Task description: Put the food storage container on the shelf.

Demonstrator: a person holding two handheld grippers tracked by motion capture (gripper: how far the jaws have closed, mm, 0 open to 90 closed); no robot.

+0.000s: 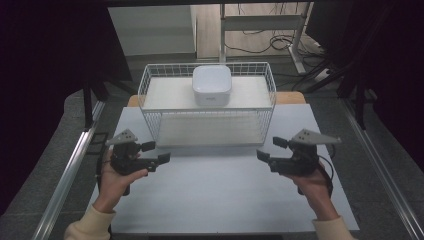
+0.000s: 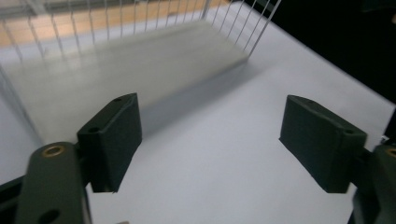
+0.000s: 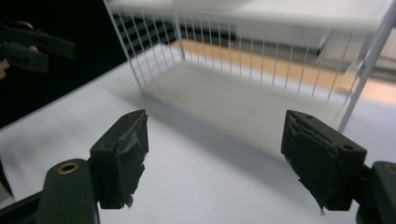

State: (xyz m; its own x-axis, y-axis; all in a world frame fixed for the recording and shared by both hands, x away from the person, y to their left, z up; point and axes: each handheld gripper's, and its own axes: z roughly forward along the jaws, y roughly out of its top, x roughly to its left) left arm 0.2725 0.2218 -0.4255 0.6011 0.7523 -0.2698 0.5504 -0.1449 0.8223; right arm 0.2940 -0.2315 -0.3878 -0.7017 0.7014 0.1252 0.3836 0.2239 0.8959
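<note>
box (image 1: 212,85) sits on the basket (image 1: 150,106) already, and we've got both grippers (image 1: 156,152) (image 1: 272,148) wide open, empty, so looks done.

Your white wire basket (image 1: 207,100) stands upright at the far middle of the table, long side toward you, well ahead of both hands. In it sits a white, rounded-square box (image 1: 212,85), upright, on the flat white liner near the back wall's middle.
</note>
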